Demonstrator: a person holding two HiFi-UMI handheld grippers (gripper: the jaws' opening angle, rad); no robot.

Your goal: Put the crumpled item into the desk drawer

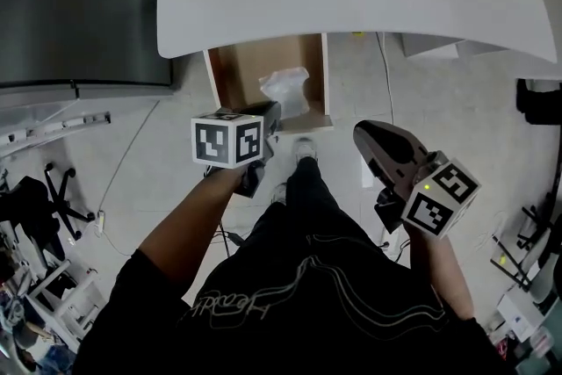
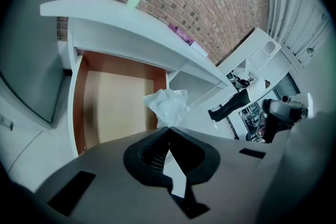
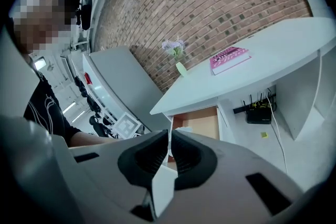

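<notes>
Left gripper pinches a crumpled white, thin plastic-like item over the open brown wooden desk drawer.
Head view: the item sits at 12 o'clock from the jaw tips, above the drawer; the right gripper is at 4 o'clock, well apart. Left gripper view: jaws clenched on the item's lower tip. Right gripper view: jaws pressed together, nothing between them.

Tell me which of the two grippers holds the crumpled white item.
The left gripper: its jaws pinch the crumpled white item over the open drawer. The right gripper has nothing between its nearly closed jaws.
</notes>
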